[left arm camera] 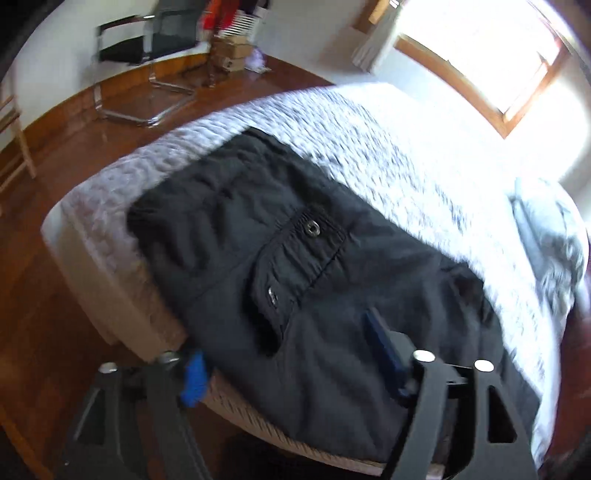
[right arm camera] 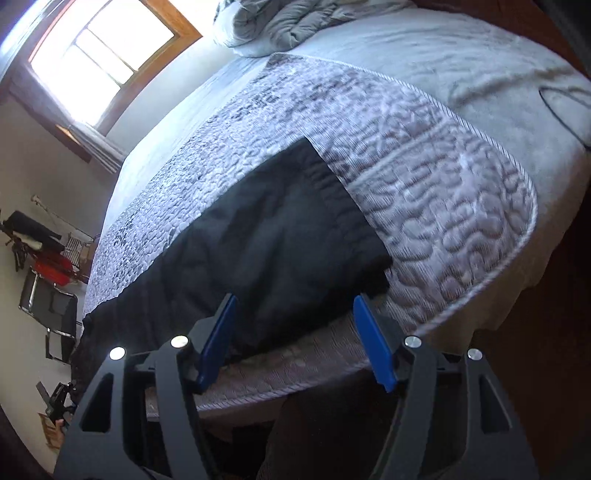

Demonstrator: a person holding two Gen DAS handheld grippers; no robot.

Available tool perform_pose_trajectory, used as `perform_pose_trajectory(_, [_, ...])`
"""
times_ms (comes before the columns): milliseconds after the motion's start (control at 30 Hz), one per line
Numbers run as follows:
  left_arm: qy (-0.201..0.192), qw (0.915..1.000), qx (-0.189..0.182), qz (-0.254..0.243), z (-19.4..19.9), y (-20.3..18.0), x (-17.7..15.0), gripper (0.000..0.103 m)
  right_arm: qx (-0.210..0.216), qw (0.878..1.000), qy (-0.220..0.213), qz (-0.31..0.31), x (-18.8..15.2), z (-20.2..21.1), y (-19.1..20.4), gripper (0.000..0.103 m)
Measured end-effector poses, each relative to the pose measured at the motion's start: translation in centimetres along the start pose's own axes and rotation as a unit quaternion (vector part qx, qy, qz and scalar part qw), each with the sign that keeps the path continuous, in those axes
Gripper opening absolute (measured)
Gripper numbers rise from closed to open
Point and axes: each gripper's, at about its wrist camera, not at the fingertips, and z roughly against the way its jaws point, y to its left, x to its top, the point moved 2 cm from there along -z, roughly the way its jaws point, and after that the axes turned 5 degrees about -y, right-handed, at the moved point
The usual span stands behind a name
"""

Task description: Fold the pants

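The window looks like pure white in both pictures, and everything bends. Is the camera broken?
No. In the left wrist view the window is blown out by daylight and the bed is smeared by motion; in the right wrist view the fisheye lens curves the bed edge.

Bare quilt (right arm camera: pixel 424 155) beside pants (right arm camera: pixel 280 236)

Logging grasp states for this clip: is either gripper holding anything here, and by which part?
Nothing is held. The left gripper and right gripper are both open over the black pants on the bed, pads clear of cloth.

Quilted bed (left arm camera: pixel 388 147): blk pants (left arm camera: pixel 295 258), gray duvet (right arm camera: pixel 288 26).
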Motion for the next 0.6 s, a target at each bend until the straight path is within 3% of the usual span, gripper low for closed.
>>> perform_pose_trajectory(133, [-0.012, 0.9998, 0.006, 0.012, 2.0, 0.0, -0.3, 0.093, 0.027, 0.998, 0.009, -0.055, -0.8, -0.8, -2.0, 0.067])
perform_pose_trajectory(233, [-0.019, 0.9998, -0.008, -0.006, 2.4, -1.2, -0.9, 0.095, 0.038, 0.996, 0.013, -0.081, -1.0, -1.6, -3.1, 0.068])
perform_pose_trajectory(367, [-0.014, 0.9994, 0.004, -0.031, 1.4, -3.2, -1.2, 0.096, 0.054, 0.993, 0.019, -0.105, -1.0, -2.8, -3.9, 0.068])
perform_pose_trajectory(600, [0.007, 0.9962, 0.077, -0.040, -2.0, -1.9, -1.0, 0.096, 0.070, 0.988, 0.017, -0.138, -0.5, -4.9, -5.1, 0.068])
